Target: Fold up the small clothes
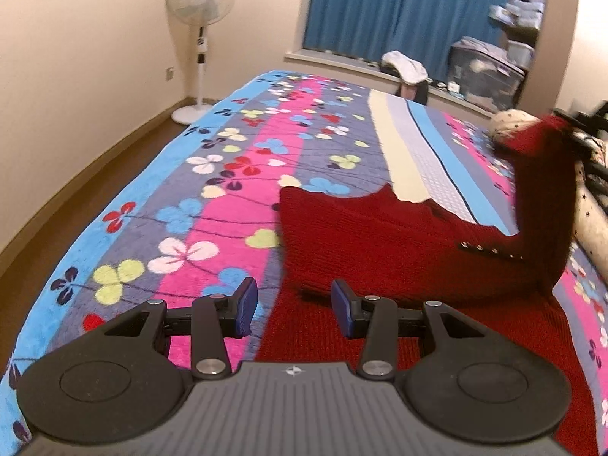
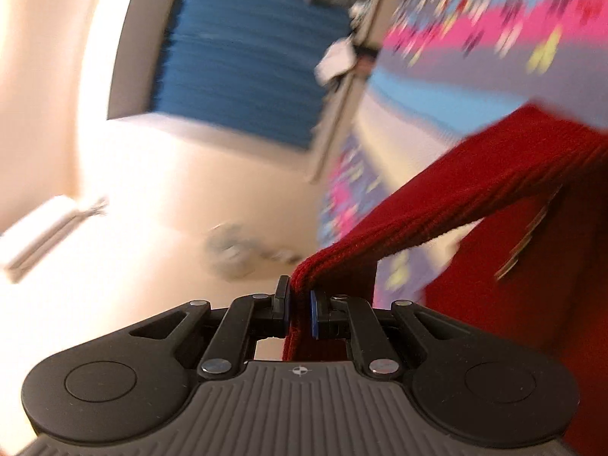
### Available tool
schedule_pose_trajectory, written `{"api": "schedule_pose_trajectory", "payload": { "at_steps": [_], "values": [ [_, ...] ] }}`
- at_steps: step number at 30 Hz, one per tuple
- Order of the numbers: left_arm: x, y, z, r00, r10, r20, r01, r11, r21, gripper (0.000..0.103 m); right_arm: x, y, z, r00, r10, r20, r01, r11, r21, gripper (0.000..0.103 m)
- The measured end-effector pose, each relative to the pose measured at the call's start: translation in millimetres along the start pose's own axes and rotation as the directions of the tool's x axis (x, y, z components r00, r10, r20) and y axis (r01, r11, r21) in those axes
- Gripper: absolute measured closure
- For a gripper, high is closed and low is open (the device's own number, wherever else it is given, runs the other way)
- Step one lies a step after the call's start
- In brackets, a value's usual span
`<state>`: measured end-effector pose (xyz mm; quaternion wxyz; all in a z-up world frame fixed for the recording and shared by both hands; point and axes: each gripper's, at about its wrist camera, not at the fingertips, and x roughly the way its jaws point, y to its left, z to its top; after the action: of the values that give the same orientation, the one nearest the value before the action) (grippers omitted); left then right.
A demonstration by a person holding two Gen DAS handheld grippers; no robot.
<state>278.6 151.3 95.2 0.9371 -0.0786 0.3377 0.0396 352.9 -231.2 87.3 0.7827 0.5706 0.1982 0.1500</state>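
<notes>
Ideally the right gripper, clenched on the dark red knitted sweater's raised edge above the flowered fleece blanket, carries it over smoothly while the released left gripper hovers nearby.

Both units same build: left gripper and right gripper have a grey ribbed plastic body with a small crosshair mark at the front centre edge, two round black discs either side, black linkage arms on silver pivot screws, triangular cut-outs in the outer links, and black finger blocks faced with blue pads on the jaws
</notes>
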Motion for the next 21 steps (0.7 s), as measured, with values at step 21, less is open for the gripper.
{"api": "schedule_pose_trajectory", "payload": {
  "at_steps": [21],
  "values": [
    [76.4, 4.1, 8.7, 0.976, -0.128, -0.177, 0.105, 0.985, -0.134, 0.055, -48.3, -119.9, 61.8, 0.846, -0.514, -0.140, 0.439, 0.822, -0.364, 0.071]
  ]
}}
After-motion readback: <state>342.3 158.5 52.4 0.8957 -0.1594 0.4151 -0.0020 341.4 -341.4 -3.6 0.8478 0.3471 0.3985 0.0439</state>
